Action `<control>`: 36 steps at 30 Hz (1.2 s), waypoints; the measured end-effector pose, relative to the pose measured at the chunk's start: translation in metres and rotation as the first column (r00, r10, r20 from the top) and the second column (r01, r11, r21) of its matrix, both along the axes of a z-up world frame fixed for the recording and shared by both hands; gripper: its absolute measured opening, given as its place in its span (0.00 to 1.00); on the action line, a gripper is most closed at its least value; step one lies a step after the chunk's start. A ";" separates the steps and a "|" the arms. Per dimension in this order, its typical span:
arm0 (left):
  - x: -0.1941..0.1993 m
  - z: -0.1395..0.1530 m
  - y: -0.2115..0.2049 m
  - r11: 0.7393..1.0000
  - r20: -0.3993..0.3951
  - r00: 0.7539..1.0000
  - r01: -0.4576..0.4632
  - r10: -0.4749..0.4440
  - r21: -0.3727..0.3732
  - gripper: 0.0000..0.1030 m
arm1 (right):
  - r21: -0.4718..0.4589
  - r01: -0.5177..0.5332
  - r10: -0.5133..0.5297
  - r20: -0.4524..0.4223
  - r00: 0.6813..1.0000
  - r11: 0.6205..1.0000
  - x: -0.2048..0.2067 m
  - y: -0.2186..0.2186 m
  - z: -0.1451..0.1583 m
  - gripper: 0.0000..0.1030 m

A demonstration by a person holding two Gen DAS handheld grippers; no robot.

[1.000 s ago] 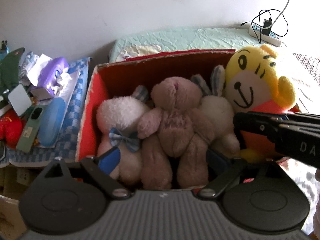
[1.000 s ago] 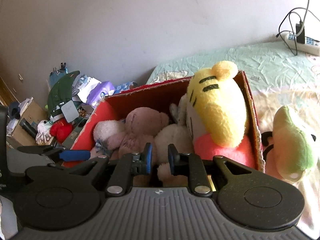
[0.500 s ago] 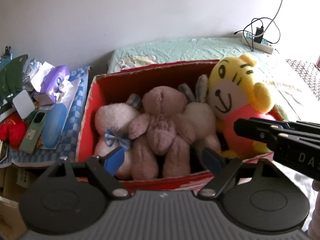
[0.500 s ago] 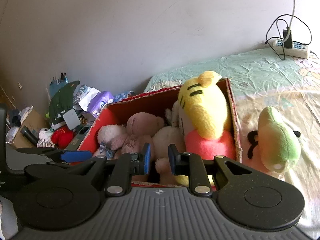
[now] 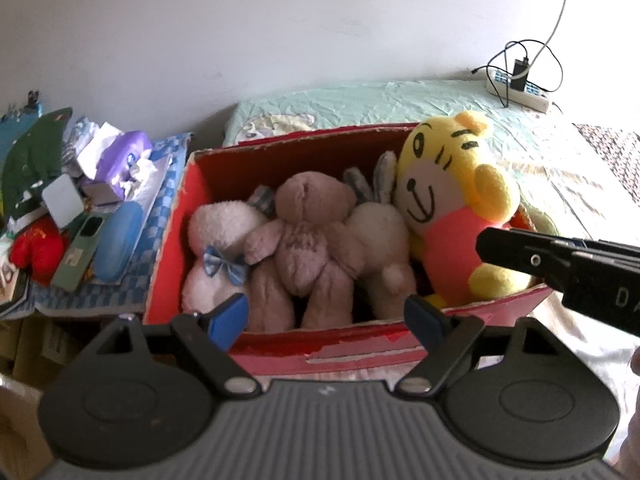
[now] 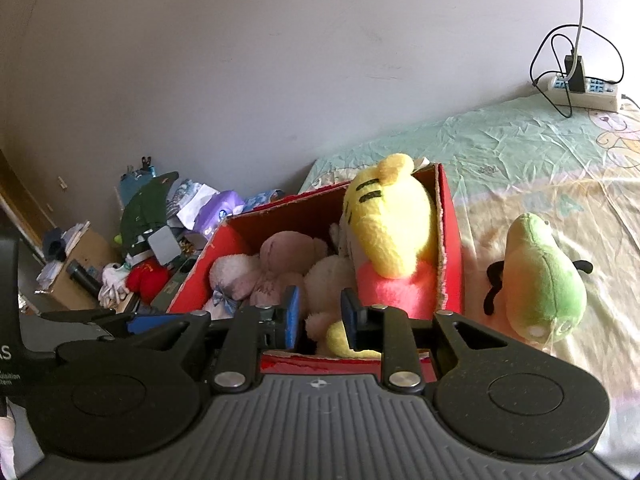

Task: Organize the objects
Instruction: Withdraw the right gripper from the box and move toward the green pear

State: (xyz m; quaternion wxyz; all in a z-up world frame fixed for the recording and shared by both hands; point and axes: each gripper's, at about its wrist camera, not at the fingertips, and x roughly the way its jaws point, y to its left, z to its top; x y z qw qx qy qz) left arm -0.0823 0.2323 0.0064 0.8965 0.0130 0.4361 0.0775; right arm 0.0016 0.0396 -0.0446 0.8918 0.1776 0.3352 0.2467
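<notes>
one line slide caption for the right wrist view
Right gripper, jaws apart and empty, faces a red box packed with plush toys, while a green pear plush lies on the bed beside it.

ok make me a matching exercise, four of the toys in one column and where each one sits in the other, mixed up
Toys:
1. yellow tiger plush
2. white plush with blue bow
3. green pear plush
4. red plush

Places:
A. on the bed sheet, outside the red box
B. at the box's left end in the left wrist view
C. in the clutter beside the bed
D. at the box's right end in the left wrist view

Pairs: 1-D, 2-B, 3-A, 4-C
</notes>
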 end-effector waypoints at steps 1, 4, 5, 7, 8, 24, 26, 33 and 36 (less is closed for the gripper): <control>-0.001 0.001 -0.004 1.000 -0.002 1.000 -0.008 0.008 0.001 0.84 | 0.006 -0.008 0.008 0.000 1.000 1.000 0.000 -0.004 0.000 0.25; -0.003 0.004 -0.016 1.000 0.004 1.000 -0.025 0.025 0.010 0.84 | 0.003 -0.043 0.043 -0.007 0.999 0.999 0.000 -0.015 0.000 0.25; -0.003 0.005 -0.019 0.999 0.001 0.999 -0.033 0.033 0.007 0.84 | -0.003 -0.059 0.059 -0.007 0.998 0.998 -0.001 -0.019 0.001 0.25; -0.003 0.004 -0.027 0.999 -0.005 0.999 -0.049 0.049 -0.009 0.84 | -0.011 -0.078 0.078 -0.001 0.997 0.997 -0.003 -0.028 0.001 0.25; -0.003 0.004 -0.031 0.998 -0.008 0.998 -0.056 0.056 -0.012 0.84 | -0.012 -0.086 0.086 -0.002 0.996 0.996 -0.003 -0.032 0.001 0.25; -0.012 -0.006 -0.101 0.993 -0.047 0.992 -0.117 0.116 -0.001 0.85 | -0.006 -0.157 0.157 -0.046 0.987 0.988 -0.001 -0.090 -0.014 0.25; -0.011 -0.008 -0.108 0.993 -0.054 0.992 -0.115 0.115 -0.002 0.85 | -0.005 -0.158 0.158 -0.056 0.986 0.987 -0.001 -0.096 -0.016 0.25; -0.008 -0.020 -0.128 0.996 -0.079 0.993 -0.089 0.088 -0.015 0.85 | -0.012 -0.143 0.142 -0.086 0.986 0.990 -0.001 -0.116 -0.025 0.26; -0.007 -0.026 -0.137 0.998 -0.094 0.994 -0.059 0.057 -0.019 0.85 | -0.012 -0.126 0.124 -0.104 0.987 0.992 0.001 -0.125 -0.031 0.26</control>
